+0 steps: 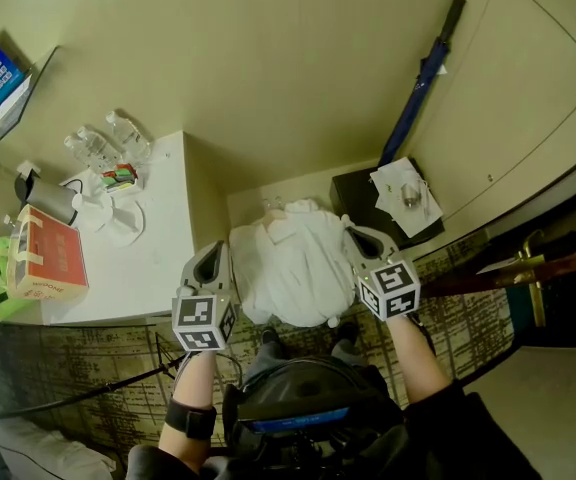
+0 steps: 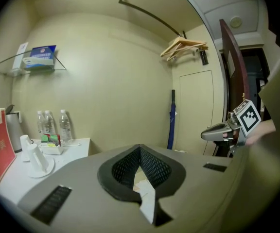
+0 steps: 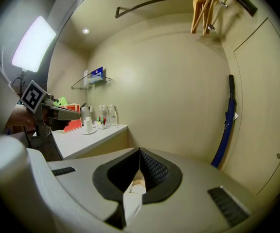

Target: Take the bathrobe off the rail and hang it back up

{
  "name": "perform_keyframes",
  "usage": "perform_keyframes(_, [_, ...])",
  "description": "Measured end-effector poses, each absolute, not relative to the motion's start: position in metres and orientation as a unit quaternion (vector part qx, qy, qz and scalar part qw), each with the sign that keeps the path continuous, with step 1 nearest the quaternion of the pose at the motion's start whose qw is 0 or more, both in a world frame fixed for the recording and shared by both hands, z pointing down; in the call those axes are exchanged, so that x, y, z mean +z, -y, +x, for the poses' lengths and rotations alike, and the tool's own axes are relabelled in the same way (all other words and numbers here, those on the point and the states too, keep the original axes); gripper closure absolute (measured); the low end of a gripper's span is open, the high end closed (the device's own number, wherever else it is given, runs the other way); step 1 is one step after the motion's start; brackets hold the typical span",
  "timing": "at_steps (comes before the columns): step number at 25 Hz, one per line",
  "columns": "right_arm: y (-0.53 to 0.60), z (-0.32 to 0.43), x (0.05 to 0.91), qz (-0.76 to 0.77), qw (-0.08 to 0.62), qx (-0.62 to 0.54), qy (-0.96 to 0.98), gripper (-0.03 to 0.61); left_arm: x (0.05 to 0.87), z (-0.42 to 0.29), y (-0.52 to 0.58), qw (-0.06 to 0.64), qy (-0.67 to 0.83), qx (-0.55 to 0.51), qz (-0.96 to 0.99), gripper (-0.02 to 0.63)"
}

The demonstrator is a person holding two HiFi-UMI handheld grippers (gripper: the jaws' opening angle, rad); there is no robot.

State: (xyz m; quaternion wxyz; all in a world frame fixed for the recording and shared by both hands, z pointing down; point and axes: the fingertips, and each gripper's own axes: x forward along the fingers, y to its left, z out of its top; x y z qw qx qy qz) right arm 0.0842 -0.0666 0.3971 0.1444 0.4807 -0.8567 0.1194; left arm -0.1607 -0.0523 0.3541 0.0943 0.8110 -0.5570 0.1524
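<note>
Head view, and the bathrobe is a bunched white bundle slung between the two grippers, touching both sets of fingertips. The left gripper has it at one edge and the right gripper at the other. Over to the left gripper view: the jaws are pressed tight together, with a strip of white cloth pinched between them just behind the tips. The right gripper view shows the same, jaws all but closed and white fabric squeezed in the gap. So both have a firm hold of the robe. The rail curves across the wall high above the fingers, and a wooden hanger sits up there too — well clear of the bundle. Beyond the right fingers a blue umbrella leans in the corner; out past the left fingers is a white counter carrying water bottles.
</note>
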Motion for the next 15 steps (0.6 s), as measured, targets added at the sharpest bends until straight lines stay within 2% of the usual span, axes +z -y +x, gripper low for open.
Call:
perform_keyframes(8, [0.071,0.053,0.413,0.488,0.159,0.128,0.849,0.554,0.372,-0.147,0.069,0.098,0.491,0.182,0.846,0.611])
perform_keyframes(11, [0.077,0.037,0.420,0.495,0.165,0.126,0.844,0.554,0.380,-0.143,0.082,0.101,0.461,0.189,0.861,0.539])
perform_keyframes(15, [0.082,0.022,0.441,0.507,0.183,0.128,0.833,0.554,0.402,-0.132,0.095,0.108,0.421,0.201,0.878,0.478])
